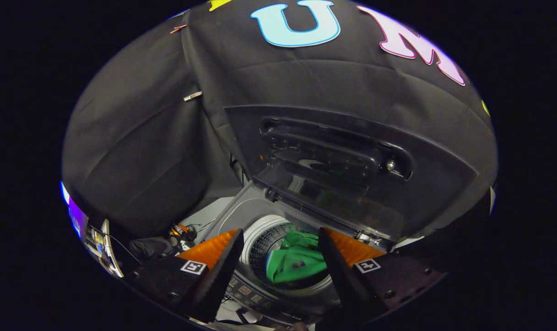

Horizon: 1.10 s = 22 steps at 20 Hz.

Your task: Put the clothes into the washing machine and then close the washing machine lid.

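A top-loading washing machine (pixel 241 216) stands below me with its dark lid (pixel 338 170) raised upright against the booth wall. Green clothes (pixel 297 259) lie inside the perforated steel drum (pixel 264 246). My gripper (pixel 281 243) hangs above the drum opening, open, with nothing between its fingers. The green clothes show in the gap between the fingers, well below them. The machine's control panel (pixel 248 292) runs along its near edge, under my left finger.
Black cloth walls close in behind and to the left of the machine. Left of the machine, on the floor, lie dark gear and cables (pixel 168 243). A lit screen (pixel 97 243) stands further left.
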Each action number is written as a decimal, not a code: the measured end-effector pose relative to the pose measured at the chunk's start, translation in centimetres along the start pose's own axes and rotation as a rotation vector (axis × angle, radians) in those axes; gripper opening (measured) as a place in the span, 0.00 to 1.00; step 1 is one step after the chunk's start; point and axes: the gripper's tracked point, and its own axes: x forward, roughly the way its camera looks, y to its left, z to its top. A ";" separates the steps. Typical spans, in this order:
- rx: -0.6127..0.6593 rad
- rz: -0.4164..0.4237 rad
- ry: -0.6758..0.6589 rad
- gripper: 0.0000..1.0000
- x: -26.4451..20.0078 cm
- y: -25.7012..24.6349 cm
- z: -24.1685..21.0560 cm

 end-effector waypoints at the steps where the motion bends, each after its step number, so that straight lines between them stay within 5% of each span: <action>1: -0.006 0.010 -0.021 0.99 -0.2 0.2 0.6; 14: -0.083 0.051 -0.408 0.99 -4.8 2.1 8.6; 22: -0.068 -0.142 -0.677 0.99 -7.3 -1.3 13.3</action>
